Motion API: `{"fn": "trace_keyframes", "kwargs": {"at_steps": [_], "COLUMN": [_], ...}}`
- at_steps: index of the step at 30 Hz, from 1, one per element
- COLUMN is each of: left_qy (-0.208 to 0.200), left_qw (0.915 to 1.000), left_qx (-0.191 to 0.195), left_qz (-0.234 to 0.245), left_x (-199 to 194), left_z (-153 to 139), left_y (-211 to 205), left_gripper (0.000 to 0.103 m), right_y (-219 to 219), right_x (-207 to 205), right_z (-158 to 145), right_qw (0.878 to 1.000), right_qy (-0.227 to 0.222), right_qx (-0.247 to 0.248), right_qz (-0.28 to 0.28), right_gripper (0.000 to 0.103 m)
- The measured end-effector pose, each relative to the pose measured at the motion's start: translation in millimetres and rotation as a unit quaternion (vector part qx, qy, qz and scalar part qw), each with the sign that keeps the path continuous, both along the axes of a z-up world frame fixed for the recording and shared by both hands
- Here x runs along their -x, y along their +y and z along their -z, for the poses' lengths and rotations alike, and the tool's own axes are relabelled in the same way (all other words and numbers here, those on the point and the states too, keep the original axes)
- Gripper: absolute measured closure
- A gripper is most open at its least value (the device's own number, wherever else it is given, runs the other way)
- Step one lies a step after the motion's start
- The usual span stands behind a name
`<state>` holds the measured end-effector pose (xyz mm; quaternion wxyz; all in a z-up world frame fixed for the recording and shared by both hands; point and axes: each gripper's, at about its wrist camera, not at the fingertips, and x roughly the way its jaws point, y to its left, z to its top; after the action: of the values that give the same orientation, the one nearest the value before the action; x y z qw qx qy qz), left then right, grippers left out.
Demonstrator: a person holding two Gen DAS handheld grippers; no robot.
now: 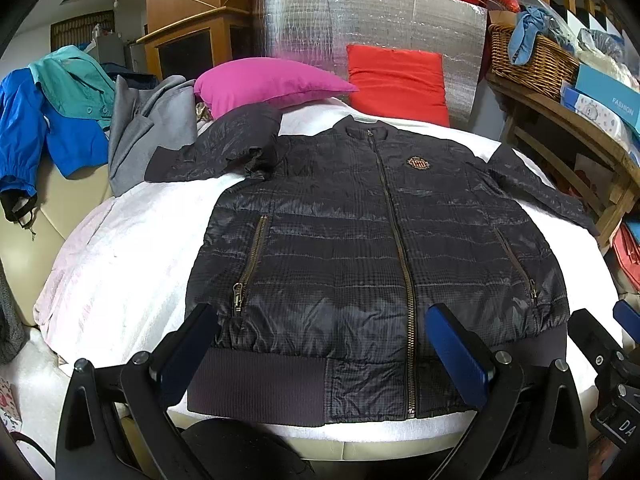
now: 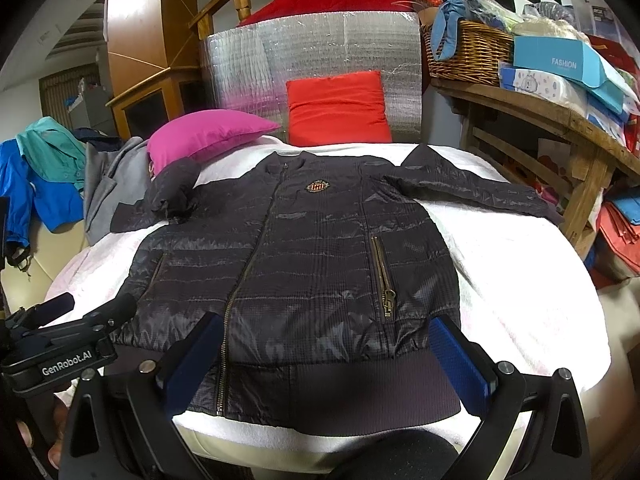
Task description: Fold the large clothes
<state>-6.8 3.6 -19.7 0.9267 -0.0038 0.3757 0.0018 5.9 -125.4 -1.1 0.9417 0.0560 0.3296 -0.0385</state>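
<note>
The quilted jacket (image 1: 360,248) lay face-up, zipped, on the white-covered bed (image 1: 120,264), one sleeve (image 1: 224,148) bunched near the magenta pillow (image 1: 268,84). Folding appeared not yet begun; the sleeves likely come first. Left claw (image 1: 324,354) and right claw (image 2: 328,360) hovered spread above the hem, holding nothing.

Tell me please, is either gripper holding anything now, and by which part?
Nothing is held. The left gripper and right gripper both hover with jaws open above the ribbed hem of the dark quilted zip-up jacket, lying flat on the white bed cover.
</note>
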Motion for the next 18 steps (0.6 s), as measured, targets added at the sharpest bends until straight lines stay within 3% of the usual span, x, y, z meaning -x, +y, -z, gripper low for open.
{"fn": "trace_keyframes", "kwargs": {"at_steps": [18], "left_qy": [0.007], "left_qw": [0.9999], "left_qx": [-0.009], "left_qz": [0.007], "left_x": [-0.4], "left_z": [3.9], "left_y": [-5.8], "left_gripper": [0.0], "right_y": [-3.9], "right_x": [-2.7], "right_z": [4.9], "right_qw": [1.0], "right_qy": [0.006], "right_qx": [-0.005], "right_qz": [0.002], "right_gripper": [0.0]}}
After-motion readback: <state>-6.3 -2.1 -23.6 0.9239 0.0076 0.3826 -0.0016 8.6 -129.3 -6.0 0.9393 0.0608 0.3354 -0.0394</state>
